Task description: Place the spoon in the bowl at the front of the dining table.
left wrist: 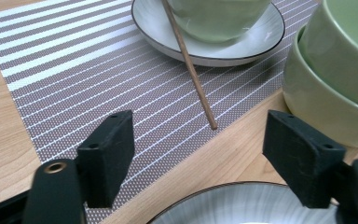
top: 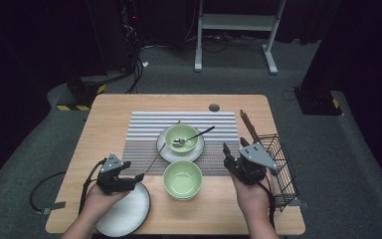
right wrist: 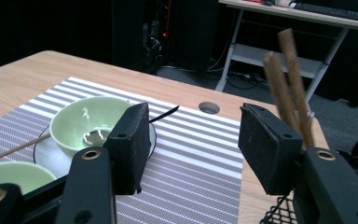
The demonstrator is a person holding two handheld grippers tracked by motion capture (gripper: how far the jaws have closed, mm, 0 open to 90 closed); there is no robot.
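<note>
My left gripper (top: pixel 135 178) stands open over the far rim of a grey-white plate (top: pixel 127 214), with nothing between its jaws. Seen along that gripper (left wrist: pixel 200 135), a wooden chopstick (left wrist: pixel 189 65) leans from the saucer (left wrist: pixel 242 44) down onto the striped placemat (left wrist: pixel 74 70). A green bowl (top: pixel 186 133) with a black-handled spoon (top: pixel 194 135) sits on that saucer. My right gripper (top: pixel 235 149) is open and raised at the placemat's right edge, jaws empty (right wrist: pixel 193 135). A second green bowl (top: pixel 182 179) sits between the two grippers.
A black wire basket (top: pixel 283 169) hangs at the table's right edge, with brown chopsticks (right wrist: pixel 289 70) sticking up from it beside my right jaw. The table (top: pixel 109 114) has a round cable hole (top: pixel 214 107) at the back. In the left gripper view, the near bowl (left wrist: pixel 326 79) looks like two nested.
</note>
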